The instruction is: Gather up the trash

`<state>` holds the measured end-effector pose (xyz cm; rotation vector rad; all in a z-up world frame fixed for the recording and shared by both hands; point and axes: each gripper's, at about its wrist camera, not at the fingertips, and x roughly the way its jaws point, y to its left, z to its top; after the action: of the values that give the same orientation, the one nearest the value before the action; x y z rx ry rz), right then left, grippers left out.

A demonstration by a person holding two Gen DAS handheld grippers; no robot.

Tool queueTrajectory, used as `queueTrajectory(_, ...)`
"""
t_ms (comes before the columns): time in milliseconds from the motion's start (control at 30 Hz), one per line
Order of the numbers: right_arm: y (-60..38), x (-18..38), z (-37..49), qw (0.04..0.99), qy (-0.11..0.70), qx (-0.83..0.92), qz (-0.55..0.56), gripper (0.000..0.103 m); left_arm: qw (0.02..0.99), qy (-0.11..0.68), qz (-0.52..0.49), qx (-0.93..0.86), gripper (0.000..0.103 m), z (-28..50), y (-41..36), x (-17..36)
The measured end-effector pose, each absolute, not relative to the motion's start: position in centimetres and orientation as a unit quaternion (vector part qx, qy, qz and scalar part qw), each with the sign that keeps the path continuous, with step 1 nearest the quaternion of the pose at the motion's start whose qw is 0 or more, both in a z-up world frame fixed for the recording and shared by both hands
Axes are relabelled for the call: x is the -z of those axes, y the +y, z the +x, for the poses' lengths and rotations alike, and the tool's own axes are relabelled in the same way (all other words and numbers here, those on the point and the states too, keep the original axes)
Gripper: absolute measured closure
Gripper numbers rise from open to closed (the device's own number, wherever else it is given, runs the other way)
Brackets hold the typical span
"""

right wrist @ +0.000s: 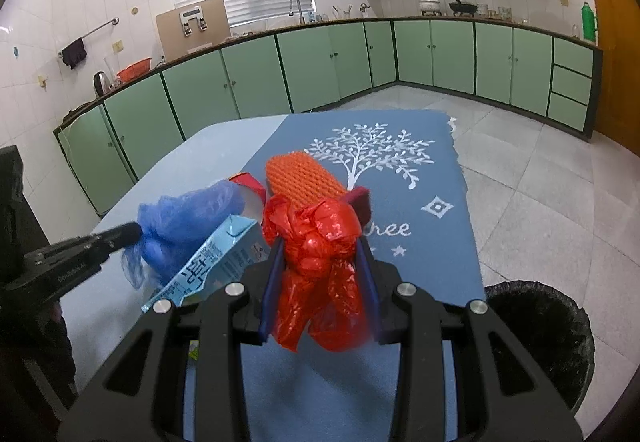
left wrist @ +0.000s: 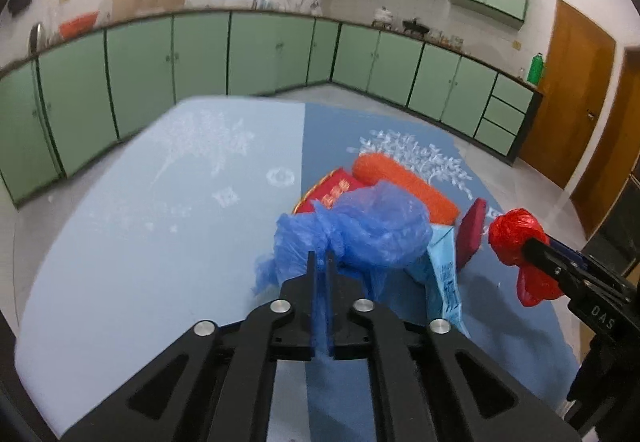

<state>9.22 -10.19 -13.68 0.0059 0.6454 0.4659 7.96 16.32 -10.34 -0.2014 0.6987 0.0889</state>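
My left gripper [left wrist: 320, 260] is shut on a crumpled blue plastic bag [left wrist: 372, 230], held over the table; the bag also shows in the right wrist view [right wrist: 188, 218]. My right gripper [right wrist: 320, 242] is shut on a crumpled red plastic bag [right wrist: 320, 262], also seen in the left wrist view [left wrist: 516, 234]. A light blue drink carton [right wrist: 208, 266] lies on the table between the two grippers. An orange brush [right wrist: 304, 174], a dark red sponge [left wrist: 472, 234] and a red packet [left wrist: 332, 188] lie behind the bags.
The table carries a blue cloth with a white tree print [right wrist: 420, 210]. A bin lined with a black bag [right wrist: 536, 338] stands on the floor to the right of the table. Green kitchen cabinets [right wrist: 320, 62] run along the walls.
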Motion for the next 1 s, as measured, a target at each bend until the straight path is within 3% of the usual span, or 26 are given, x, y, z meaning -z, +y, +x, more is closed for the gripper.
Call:
queueTrajectory(33, -10.2, 13.8, 9.3, 0.921, 0.317, -0.227, 0.003, 0.069, 0.932, 0.345, -0.103, -0.042, 0.085, 8.0, 16.4, 10.6)
queueTrajectory(100, -10.1, 14.0, 9.4, 0.919, 0.322, -0.225, 0.002, 0.069, 0.931, 0.348, -0.104, -0.042, 0.052, 8.2, 16.2, 10.8)
queueTrajectory(167, -10.2, 14.0, 9.7, 0.917, 0.329, -0.225, 0.006, 0.065, 0.931, 0.347, -0.105, -0.039, 0.038, 8.3, 16.2, 10.9)
queueTrajectory(267, -10.1, 14.1, 9.8, 0.917, 0.334, -0.219, 0.004, 0.056, 0.928, 0.357, -0.097, -0.040, 0.031, 9.0, 15.9, 11.4)
queueTrajectory(333, -10.1, 14.5, 10.0, 0.915, 0.341, -0.217, 0.005, 0.039, 0.924, 0.368, -0.096, -0.040, 0.031, 9.6, 16.0, 12.0)
queueTrajectory(433, -9.9, 14.9, 10.1, 0.913, 0.345, -0.219, 0.001, 0.038, 0.912, 0.391, -0.114, -0.039, 0.035, 10.4, 16.7, 13.3)
queueTrajectory(467, -9.9, 15.1, 10.2, 0.912, 0.346, -0.219, -0.002, 0.039, 0.908, 0.400, -0.123, -0.036, 0.049, 10.6, 17.0, 13.8)
queueTrajectory(500, -9.9, 15.2, 10.4, 0.911, 0.348, -0.221, -0.003, 0.046, 0.905, 0.403, -0.130, -0.032, 0.057, 10.7, 17.2, 14.0)
queueTrajectory(633, -10.0, 15.3, 10.7, 0.907, 0.353, -0.231, 0.002, 0.078, 0.909, 0.396, -0.126, -0.035, 0.065, 10.5, 17.1, 13.8)
queueTrajectory(667, -10.0, 15.1, 10.7, 0.907, 0.351, -0.234, 0.003, 0.082, 0.911, 0.392, -0.122, -0.038, 0.066, 10.4, 16.9, 13.7)
queueTrajectory(1000, -10.7, 12.4, 9.6, 0.915, 0.316, -0.253, 0.015, 0.096, 0.934, 0.337, -0.109, -0.050, 0.071, 8.4, 16.7, 9.7)
